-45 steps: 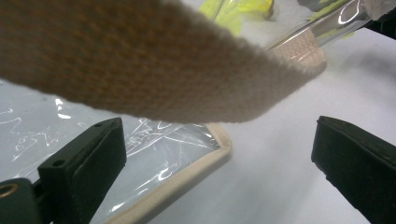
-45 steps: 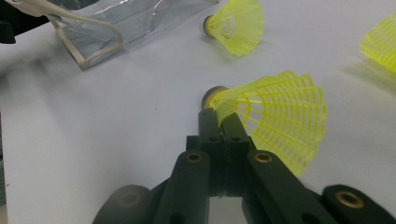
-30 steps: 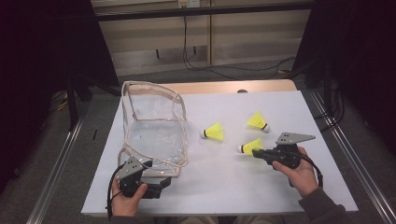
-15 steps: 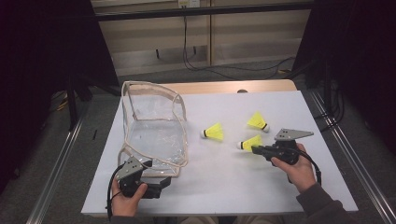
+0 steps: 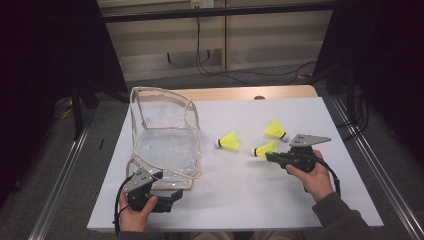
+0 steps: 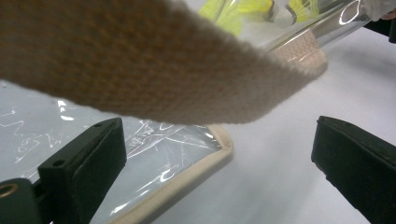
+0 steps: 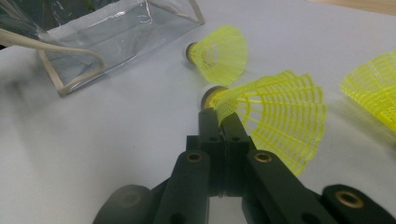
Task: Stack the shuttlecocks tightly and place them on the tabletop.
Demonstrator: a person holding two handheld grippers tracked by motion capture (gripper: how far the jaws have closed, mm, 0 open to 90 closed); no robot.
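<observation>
The right gripper [image 7: 219,114] is clamped on the skirt of one yellow shuttlecock [image 7: 271,116], which lies on the white worktop [image 5: 240,195] between the two other shuttlecocks (one [image 5: 229,142] nearer the pouch, one [image 5: 276,129] farther back). The left gripper [image 6: 219,154] has its jaws apart at the near corner of the clear pouch [image 5: 165,140], with the beige strap [image 6: 140,60] crossing above them. The pouch stands open on the left part of the worktop.
</observation>
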